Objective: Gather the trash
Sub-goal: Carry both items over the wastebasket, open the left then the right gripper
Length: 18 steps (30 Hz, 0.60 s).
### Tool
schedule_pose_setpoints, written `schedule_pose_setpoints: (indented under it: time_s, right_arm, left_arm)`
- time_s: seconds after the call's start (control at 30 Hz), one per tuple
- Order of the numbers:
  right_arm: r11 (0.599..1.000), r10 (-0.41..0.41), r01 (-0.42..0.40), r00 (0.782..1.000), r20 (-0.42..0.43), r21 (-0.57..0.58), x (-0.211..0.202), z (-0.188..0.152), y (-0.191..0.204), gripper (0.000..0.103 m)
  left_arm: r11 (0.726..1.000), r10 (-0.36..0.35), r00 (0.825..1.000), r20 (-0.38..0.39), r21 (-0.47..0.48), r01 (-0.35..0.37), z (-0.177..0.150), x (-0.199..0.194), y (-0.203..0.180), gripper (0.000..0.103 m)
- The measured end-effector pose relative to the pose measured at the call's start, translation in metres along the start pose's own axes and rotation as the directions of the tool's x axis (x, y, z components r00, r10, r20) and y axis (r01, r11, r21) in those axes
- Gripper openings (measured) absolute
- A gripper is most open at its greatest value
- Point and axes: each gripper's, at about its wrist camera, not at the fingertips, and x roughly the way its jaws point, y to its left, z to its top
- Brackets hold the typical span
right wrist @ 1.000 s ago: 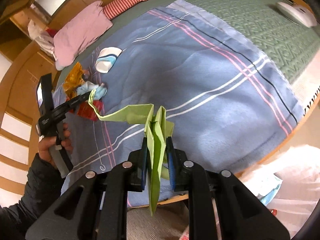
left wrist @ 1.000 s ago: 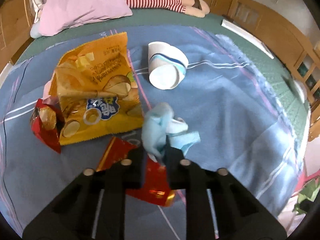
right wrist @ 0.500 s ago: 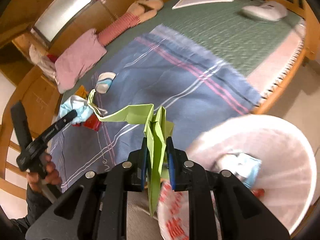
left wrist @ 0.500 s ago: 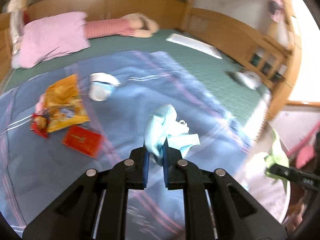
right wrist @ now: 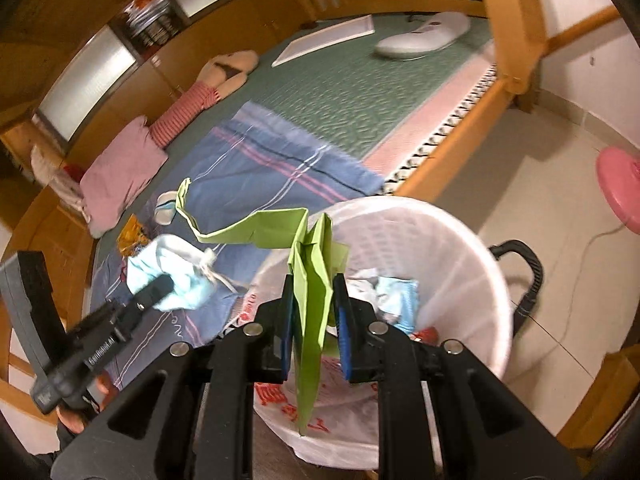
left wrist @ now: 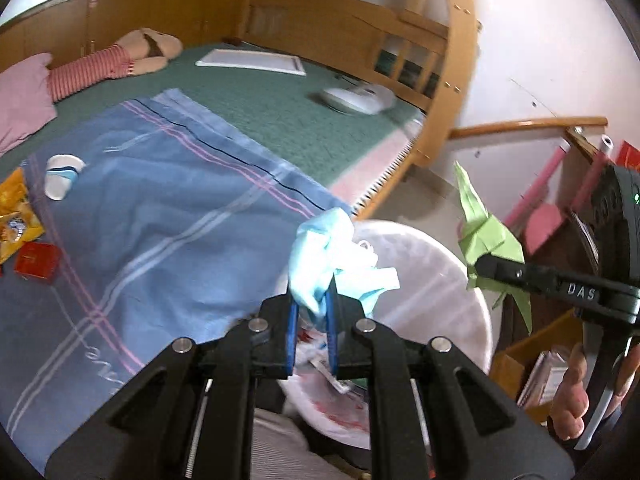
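Both loads hang at the bin (right wrist: 460, 240), left gripper (left wrist: 312, 336) clamped on blue tissue (left wrist: 320, 256), right gripper (right wrist: 314, 320) on green paper (right wrist: 312, 280), while wrappers (left wrist: 16, 216) and a cup (left wrist: 60, 178) wait on the bed (left wrist: 160, 220).

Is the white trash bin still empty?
No. Through the right wrist view, crumpled pale-blue and white trash already lies inside the white bin.

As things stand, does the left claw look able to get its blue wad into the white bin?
Probably yes. The left claw is shut on the blue wad right by the white bin, whose mouth is open; the right claw with its green paper sits alongside, not across the way.
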Motion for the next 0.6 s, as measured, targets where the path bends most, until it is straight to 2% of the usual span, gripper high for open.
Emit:
schedule_pose_setpoints:
  time_s: [0.2,0.3,0.37,0.4,0.43,0.47,0.6]
  right_arm:
    - [1.0,-0.013,0.012,1.0,0.027,0.023,-0.018,-0.007,-0.015,0.02]
    - [1.0,-0.019,0.018,0.999,0.032,0.02,-0.023,-0.009,-0.016,0.02]
    - [1.0,-0.026,0.026,0.999,0.035,0.016,-0.025,-0.01,-0.017,0.02]
    - [0.999,-0.028,0.028,0.999,0.035,0.016,-0.025,-0.011,-0.018,0.02]
    - [0.999,-0.028,0.027,0.999,0.034,0.018,-0.026,-0.012,-0.018,0.02]
    - [0.999,-0.029,0.028,0.999,0.032,0.021,-0.025,-0.013,-0.019,0.02]
    - [0.999,-0.034,0.033,0.999,0.024,0.029,-0.023,-0.015,-0.024,0.021]
  left_arm:
    - [0.998,-0.031,0.997,-0.073,0.053,0.035,-0.016,0.023,-0.033,0.014]
    - [0.995,0.006,0.995,-0.101,0.103,0.004,-0.022,0.039,-0.047,0.02]
    - [0.993,0.033,0.994,-0.104,0.118,-0.02,-0.025,0.042,-0.05,0.035]
    - [0.993,0.037,0.994,-0.105,0.116,-0.025,-0.025,0.043,-0.05,0.052]
    - [0.993,0.049,0.994,-0.098,0.109,-0.038,-0.024,0.042,-0.048,0.06]
    - [0.993,0.056,0.994,-0.09,0.105,-0.046,-0.023,0.04,-0.047,0.065]
    - [0.991,0.087,0.993,-0.074,0.106,-0.079,-0.021,0.035,-0.043,0.069]
